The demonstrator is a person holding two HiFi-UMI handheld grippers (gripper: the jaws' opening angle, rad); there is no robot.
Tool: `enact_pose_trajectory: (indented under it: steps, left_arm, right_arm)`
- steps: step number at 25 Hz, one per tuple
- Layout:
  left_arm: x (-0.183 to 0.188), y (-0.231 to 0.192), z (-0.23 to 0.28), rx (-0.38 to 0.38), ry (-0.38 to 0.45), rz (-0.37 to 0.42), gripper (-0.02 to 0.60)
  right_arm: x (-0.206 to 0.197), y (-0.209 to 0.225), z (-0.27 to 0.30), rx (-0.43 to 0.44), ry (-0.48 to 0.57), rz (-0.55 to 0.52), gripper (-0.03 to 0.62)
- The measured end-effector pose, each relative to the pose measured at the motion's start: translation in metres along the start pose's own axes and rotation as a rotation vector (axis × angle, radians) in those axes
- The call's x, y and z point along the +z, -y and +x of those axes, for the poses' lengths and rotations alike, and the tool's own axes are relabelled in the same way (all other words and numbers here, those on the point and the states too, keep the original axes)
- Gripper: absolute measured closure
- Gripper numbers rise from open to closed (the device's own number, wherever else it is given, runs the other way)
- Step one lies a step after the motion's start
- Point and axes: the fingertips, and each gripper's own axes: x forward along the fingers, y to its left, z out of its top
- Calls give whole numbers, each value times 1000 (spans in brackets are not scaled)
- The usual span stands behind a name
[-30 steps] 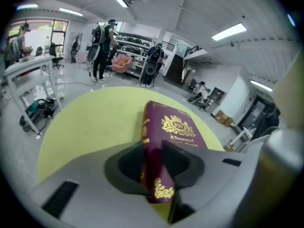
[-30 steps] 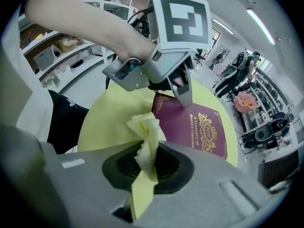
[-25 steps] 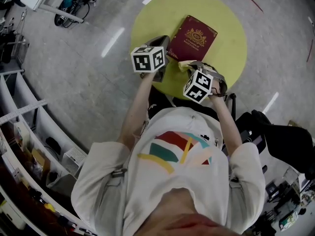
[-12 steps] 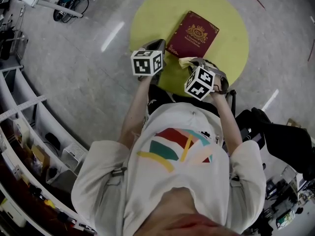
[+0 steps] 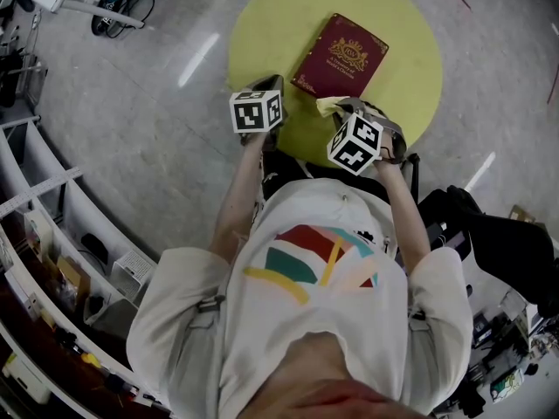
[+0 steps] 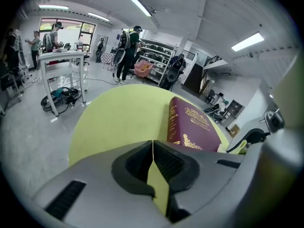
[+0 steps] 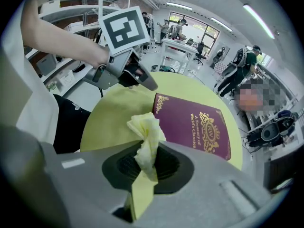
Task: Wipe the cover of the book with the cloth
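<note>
Round yellow-green surface [image 5: 271, 33]: stands on a grey floor and carries 1 book.

Book [image 5: 341, 57]: maroon hardcover, closed, laid flat with the front cover up. A gold crest is seen on the cover, and gold lettering runs along the spine. In the head view it is set right of the surface's centre, with 1 corner turned toward the person. All of the cover is uncovered.

Left hand-held gripper [image 6: 152, 144]: its 2 jaws are closed against each other, and nothing is held between them. In the head view it is held over the near left part of the surface, just left of the book's near corner. In its own view the book's spine is seen just beyond the jaw tips. Contact with the book or the surface cannot be determined.

Right hand-held gripper [image 7: 146, 158]: its jaws are clamped on the cloth. It is held at the near edge of the surface, pointed steeply down, just short of the book's near edge.

Cloth [image 7: 146, 132]: pale yellow and bunched, with a crumpled tuft protruding past the jaw tips toward the book. It is seen just beside the book's near edge; contact with the cover cannot be determined.
</note>
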Motion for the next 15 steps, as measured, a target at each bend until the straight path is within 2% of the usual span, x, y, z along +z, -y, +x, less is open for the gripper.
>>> enact_pose_trajectory:
  steps: [8, 11, 15]
  left_arm:
    - [-5, 7, 0, -17, 2, 5, 561]
    - [1, 4, -4, -10, 20, 10, 561]
    - [8, 3, -11, -4, 46, -4, 561]
  right_arm:
    - [5, 11, -10, 27, 28, 18, 563]
    - [13, 53, -25, -52, 68, 43, 563]
    - [16, 138, -36, -208, 53, 66, 564]
